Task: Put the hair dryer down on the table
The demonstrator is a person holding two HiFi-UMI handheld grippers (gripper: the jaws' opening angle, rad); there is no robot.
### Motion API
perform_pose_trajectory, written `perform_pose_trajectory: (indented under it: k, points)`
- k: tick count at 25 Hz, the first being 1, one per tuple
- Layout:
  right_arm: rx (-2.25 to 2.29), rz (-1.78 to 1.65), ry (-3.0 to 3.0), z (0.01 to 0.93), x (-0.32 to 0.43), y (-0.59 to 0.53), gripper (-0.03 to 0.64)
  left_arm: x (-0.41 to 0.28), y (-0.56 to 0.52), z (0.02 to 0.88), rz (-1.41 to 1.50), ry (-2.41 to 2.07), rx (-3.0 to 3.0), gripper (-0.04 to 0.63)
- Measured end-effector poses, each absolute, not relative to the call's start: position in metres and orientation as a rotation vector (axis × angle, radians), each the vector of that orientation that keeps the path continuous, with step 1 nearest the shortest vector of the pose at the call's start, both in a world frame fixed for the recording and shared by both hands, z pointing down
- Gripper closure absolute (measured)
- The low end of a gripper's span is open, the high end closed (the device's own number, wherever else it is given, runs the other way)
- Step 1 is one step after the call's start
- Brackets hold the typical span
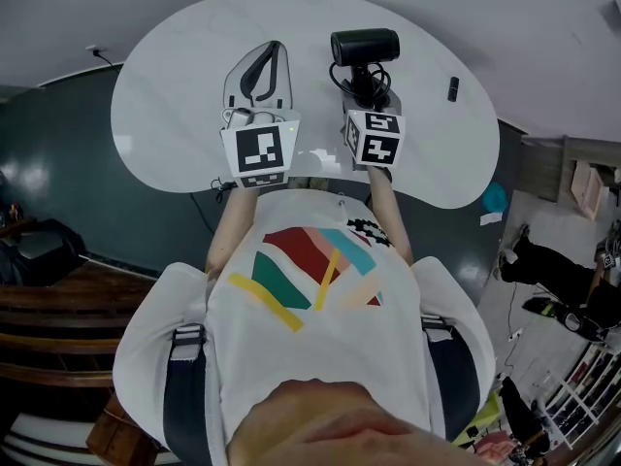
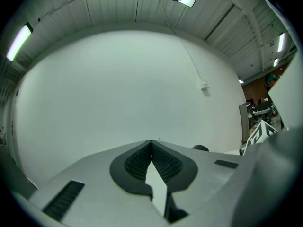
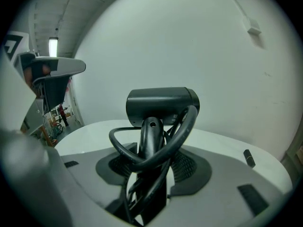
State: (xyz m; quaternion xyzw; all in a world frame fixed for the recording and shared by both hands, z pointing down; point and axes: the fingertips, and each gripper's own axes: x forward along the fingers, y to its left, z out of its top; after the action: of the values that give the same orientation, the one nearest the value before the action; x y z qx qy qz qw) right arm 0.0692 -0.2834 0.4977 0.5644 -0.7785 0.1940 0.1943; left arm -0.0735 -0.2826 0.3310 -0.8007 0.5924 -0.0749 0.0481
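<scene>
A black hair dryer (image 1: 364, 47) stands upright over the white table (image 1: 175, 76), barrel on top and handle pointing down. My right gripper (image 1: 367, 90) is shut on the handle. In the right gripper view the hair dryer (image 3: 161, 105) fills the middle, its black cord (image 3: 182, 131) looped round the handle between the jaws of my right gripper (image 3: 150, 148). Whether the dryer touches the table (image 3: 222, 145) is hidden. My left gripper (image 1: 275, 49) hovers to the left of it, shut and holding nothing. In the left gripper view the tips of my left gripper (image 2: 151, 142) meet in front of a bare white wall.
A small black object (image 1: 453, 88) lies on the table to the right of the dryer, also seen in the right gripper view as a small black object (image 3: 248, 158). The table's rounded near edge runs just in front of the person's shirt. Furniture and clutter stand on the floor at the right.
</scene>
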Motion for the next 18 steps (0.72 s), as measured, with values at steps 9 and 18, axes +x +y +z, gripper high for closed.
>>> perform_pose_trajectory:
  k: [9,18]
  points:
    - [1.496,0.612,-2.123,0.534,0.063,-0.285,0.396,-0.080,-0.289,0.329,-0.217,1.827,-2.440,0.578]
    - [1.455,0.668,-2.042,0.562,0.063,-0.283,0.396,-0.088,-0.291,0.338,-0.203,1.874,-2.485,0.578]
